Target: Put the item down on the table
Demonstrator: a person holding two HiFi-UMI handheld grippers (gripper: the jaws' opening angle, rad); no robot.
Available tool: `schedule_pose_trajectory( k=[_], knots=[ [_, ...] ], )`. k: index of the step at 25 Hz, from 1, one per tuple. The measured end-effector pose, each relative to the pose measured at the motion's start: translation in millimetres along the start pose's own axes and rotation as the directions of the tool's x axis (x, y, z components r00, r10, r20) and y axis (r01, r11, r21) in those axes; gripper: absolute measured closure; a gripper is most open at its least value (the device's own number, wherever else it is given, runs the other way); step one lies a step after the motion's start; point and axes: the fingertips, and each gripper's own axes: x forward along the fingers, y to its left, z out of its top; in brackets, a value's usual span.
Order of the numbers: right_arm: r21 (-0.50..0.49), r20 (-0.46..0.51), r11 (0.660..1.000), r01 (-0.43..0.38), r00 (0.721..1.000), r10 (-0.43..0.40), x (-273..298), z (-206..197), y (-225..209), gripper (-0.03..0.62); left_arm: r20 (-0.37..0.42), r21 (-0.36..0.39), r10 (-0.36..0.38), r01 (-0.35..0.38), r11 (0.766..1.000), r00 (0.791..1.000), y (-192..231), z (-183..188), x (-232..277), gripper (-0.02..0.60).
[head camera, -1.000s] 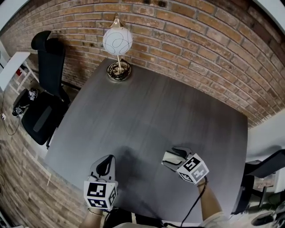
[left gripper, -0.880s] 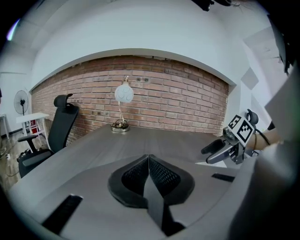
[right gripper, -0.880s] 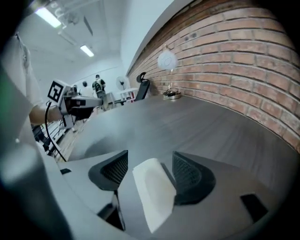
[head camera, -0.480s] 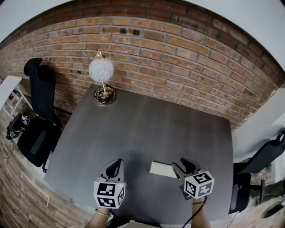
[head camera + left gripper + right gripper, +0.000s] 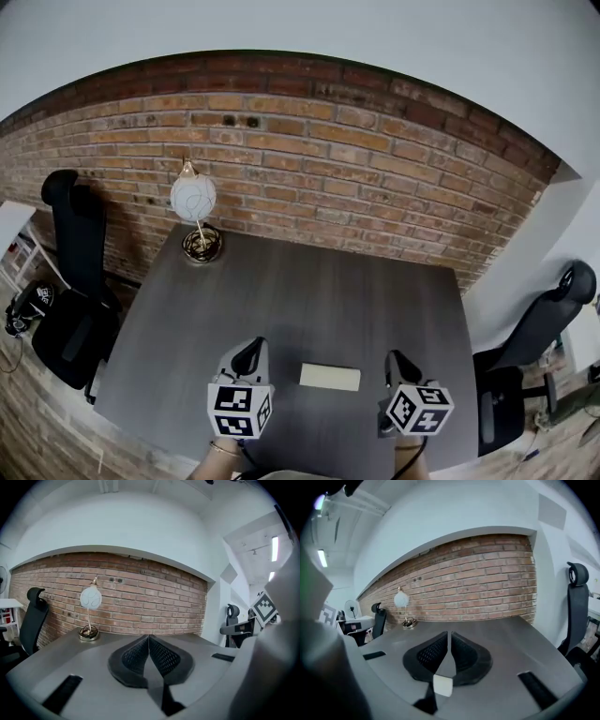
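A pale block [image 5: 330,377] lies flat on the grey table [image 5: 309,291], with nothing touching it. The left hand-held gripper [image 5: 249,351] hangs just to the block's left, its jaws pressed together with nothing in them [image 5: 149,641]. The right hand-held gripper [image 5: 397,362] hangs just to the block's right. Its jaws have just been closing and now meet with nothing between them [image 5: 449,644]. A globe lamp [image 5: 193,199] stands well away from the block at the far left corner, by the brick wall [image 5: 356,178]. A black chair [image 5: 66,281] sits farther left of the block, off the table.
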Motion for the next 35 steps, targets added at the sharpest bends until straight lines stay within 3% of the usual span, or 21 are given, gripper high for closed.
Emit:
schedule_pose_trajectory(
  k=[10, 35],
  knots=[
    [0.055, 0.146, 0.987, 0.154, 0.976, -0.160, -29, 31, -24, 0.552, 0.035, 0.018, 0.008, -0.008, 1.000, 0.999, -1, 23, 10, 0.561],
    [0.007, 0.153, 0.985, 0.173, 0.973, -0.172, -34, 37, -22, 0.562, 0.004, 0.007, 0.003, -0.003, 1.000, 1.000, -2, 15, 9, 0.561]
  ],
)
